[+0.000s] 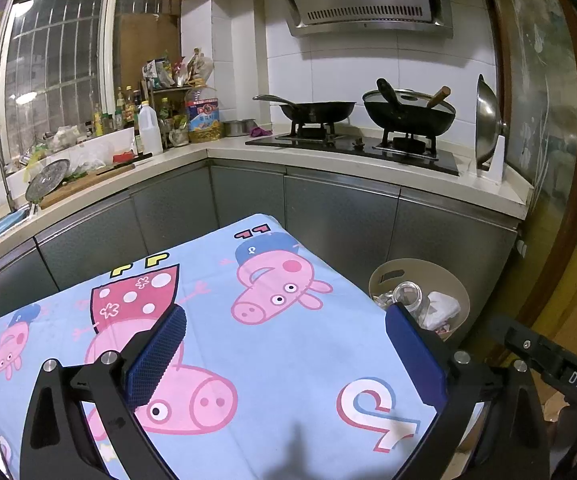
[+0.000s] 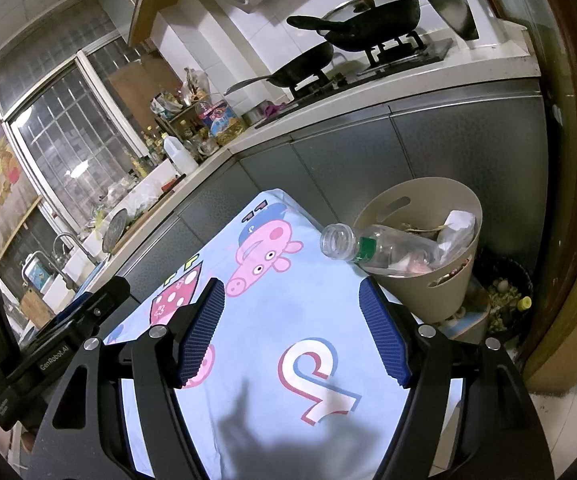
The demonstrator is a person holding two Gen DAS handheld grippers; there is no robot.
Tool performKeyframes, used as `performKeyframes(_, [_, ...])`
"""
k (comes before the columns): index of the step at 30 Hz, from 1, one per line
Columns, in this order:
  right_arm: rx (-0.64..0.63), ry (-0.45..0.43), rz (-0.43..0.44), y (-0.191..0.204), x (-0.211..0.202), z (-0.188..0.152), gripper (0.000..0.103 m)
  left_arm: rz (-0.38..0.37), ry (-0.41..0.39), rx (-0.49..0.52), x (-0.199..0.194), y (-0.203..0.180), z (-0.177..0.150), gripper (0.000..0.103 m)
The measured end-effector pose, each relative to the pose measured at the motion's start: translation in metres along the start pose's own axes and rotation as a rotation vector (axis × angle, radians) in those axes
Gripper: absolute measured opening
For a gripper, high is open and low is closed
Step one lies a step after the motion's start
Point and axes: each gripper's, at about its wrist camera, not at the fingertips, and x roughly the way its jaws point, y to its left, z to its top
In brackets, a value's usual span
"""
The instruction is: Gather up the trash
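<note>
Plainly, both tools are empty: the right gripper [image 2: 292, 328] hangs over the cartoon-pig tablecloth [image 2: 272, 360] with its blue ribbed pads spread wide and nothing between them, and the left gripper [image 1: 286, 354] sits the same way, jaws apart over the same cloth. Out past the right gripper's far pad, the clear plastic bottle [image 2: 380, 250] lies tipped in the beige waste bin [image 2: 440, 300], its open neck jutting over the rim toward the table, beside a crumpled white wrapper [image 2: 458, 226]. No loose rubbish shows on the visible part of the cloth, so I judge the collecting step to be finished or close to it. If anything remains, the next move would call for nudging the bottle fully down into the bin, or searching beyond these views for further litter
</note>
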Motion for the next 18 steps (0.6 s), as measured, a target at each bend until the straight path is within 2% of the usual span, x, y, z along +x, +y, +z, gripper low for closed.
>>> performKeyframes(18, [0.001,0.002,0.0,-0.0005,0.0006,0.0024,0.069,0.002,0.007,0.008,0.0012,-0.0041,-0.0028,0.099])
